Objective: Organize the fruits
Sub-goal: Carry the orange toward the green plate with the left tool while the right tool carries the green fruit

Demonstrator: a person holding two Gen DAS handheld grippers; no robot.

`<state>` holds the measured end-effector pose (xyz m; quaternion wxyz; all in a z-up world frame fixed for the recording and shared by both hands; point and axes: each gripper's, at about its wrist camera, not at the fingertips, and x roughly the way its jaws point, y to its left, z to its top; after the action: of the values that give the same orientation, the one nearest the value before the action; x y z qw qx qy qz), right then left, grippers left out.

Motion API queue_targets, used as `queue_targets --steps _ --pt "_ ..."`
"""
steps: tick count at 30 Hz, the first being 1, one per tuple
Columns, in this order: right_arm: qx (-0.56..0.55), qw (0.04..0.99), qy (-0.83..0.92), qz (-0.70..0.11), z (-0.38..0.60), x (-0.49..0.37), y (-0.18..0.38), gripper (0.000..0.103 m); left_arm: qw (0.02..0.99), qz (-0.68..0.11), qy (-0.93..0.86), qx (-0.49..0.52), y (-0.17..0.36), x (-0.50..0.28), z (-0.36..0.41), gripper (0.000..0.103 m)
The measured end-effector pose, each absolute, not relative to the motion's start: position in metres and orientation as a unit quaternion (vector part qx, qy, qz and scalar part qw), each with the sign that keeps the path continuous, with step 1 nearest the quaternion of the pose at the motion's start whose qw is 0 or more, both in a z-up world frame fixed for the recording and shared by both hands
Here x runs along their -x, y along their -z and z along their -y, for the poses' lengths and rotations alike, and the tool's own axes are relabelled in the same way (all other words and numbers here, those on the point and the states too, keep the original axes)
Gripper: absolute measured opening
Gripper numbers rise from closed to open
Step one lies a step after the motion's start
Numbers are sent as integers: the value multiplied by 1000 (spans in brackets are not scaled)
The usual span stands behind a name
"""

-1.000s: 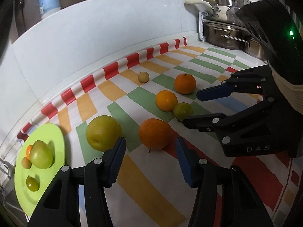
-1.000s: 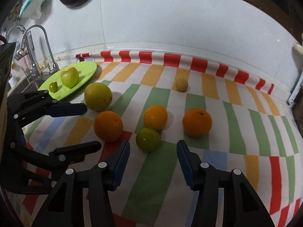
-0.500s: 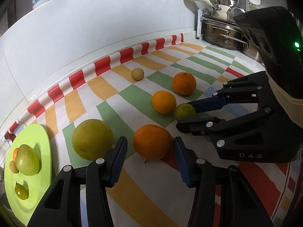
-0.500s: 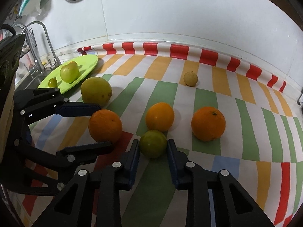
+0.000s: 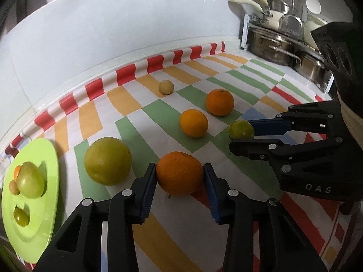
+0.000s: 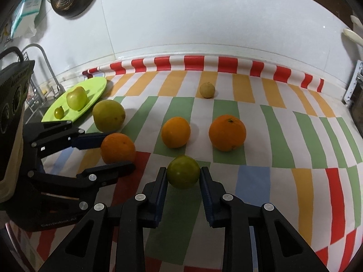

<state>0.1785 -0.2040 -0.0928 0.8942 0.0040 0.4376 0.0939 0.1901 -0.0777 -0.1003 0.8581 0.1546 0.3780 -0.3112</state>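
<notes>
My left gripper point(image 5: 180, 173) is shut on a large orange point(image 5: 179, 172) that rests on the striped cloth; it also shows in the right wrist view point(image 6: 118, 147). My right gripper point(image 6: 183, 174) is shut on a small green fruit point(image 6: 183, 174), seen too in the left wrist view point(image 5: 241, 129). A big yellow-green fruit point(image 5: 107, 160) lies left of the orange. Two more oranges point(image 6: 175, 132) point(image 6: 227, 132) and a small pale fruit point(image 6: 207, 90) lie farther back. A lime-green plate point(image 5: 34, 222) at the left holds several small fruits.
A sink and tap point(image 6: 48, 72) stand beyond the plate. Steel pots point(image 5: 274, 47) on a rack stand at the back right. A white backsplash wall point(image 6: 204, 22) runs along the rear of the counter.
Both grippers have moved forward and closed: the left onto the large orange, the right onto the small green fruit. The other fruits have not moved.
</notes>
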Motion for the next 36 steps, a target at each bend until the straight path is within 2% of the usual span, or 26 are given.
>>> queue_targets --steps 23,36 --pt "-7 924 -134 -359 163 -134 27 30 922 -320 209 -57 28 -128 5 41" --pt "11 931 -183 -317 123 -123 -3 30 946 -295 131 -30 5 -101 -42 41"
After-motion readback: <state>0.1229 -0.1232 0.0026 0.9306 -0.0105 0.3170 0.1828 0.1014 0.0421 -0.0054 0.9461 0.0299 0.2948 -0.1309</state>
